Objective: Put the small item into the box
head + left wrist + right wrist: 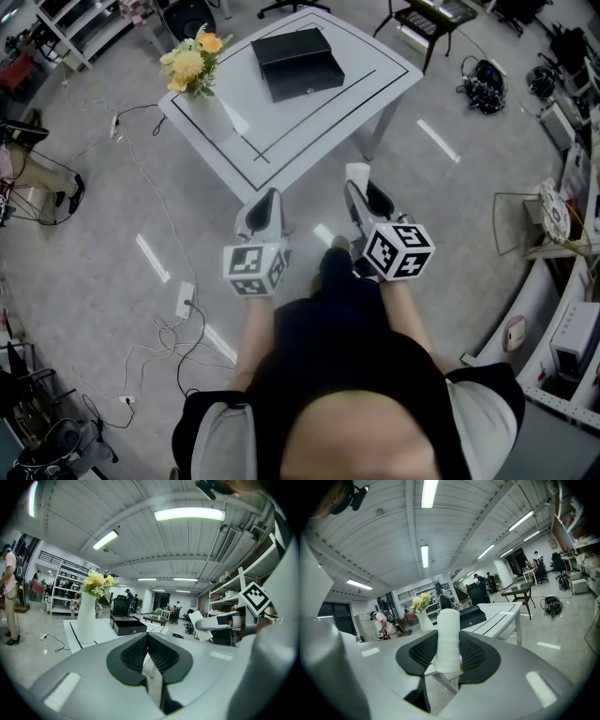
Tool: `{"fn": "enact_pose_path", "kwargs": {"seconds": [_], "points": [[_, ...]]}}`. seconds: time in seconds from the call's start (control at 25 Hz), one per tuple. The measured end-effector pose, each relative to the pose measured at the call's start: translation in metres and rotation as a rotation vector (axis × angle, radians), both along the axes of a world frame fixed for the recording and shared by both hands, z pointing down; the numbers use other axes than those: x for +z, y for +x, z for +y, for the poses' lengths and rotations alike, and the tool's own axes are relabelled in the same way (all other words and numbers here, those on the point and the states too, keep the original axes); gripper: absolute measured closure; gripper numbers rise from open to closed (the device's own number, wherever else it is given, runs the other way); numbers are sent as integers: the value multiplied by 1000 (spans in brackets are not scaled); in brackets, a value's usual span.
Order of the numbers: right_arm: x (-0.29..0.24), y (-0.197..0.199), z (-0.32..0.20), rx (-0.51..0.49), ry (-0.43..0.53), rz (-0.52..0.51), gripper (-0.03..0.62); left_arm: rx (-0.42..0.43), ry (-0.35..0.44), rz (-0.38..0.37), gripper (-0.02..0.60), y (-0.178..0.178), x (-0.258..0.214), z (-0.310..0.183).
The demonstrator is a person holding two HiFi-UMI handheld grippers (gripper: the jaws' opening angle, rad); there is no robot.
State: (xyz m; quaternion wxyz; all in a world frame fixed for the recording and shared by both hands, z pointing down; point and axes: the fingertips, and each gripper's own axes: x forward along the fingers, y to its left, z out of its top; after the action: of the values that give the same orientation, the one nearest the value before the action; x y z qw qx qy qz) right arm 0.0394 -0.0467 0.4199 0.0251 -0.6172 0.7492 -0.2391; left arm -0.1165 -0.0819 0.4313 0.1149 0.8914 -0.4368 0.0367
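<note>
A black box (297, 62) lies shut on the white table (309, 127) ahead of me; it also shows as the black box (127, 625) and the black box (471, 616) in the two gripper views. My right gripper (361, 187) is shut on a small white roll (449, 639), which stands upright between the pads. In the head view the white roll (357, 173) shows at the fingertips, short of the table's near edge. My left gripper (267, 199) is held level beside the right one. Its pads (136, 651) meet at the tip with nothing between them.
A white vase of yellow flowers (195, 66) stands at the table's left corner. Cables and a power strip (184, 300) lie on the floor to the left, where a person (37, 173) is. A dark table (431, 19) and shelves (572, 244) are to the right.
</note>
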Motion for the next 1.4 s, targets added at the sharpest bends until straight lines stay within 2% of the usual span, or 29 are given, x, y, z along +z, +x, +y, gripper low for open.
{"fn": "enact_pose_path", "kwargs": {"seconds": [0.52,1.4], "points": [[2,19,-31,-3,-6,13,454,24,-5,12,573,24,3,-33],[7,46,-125,-101,-33,16,456,-12,-22,-6,572,60,3,-115]]}}
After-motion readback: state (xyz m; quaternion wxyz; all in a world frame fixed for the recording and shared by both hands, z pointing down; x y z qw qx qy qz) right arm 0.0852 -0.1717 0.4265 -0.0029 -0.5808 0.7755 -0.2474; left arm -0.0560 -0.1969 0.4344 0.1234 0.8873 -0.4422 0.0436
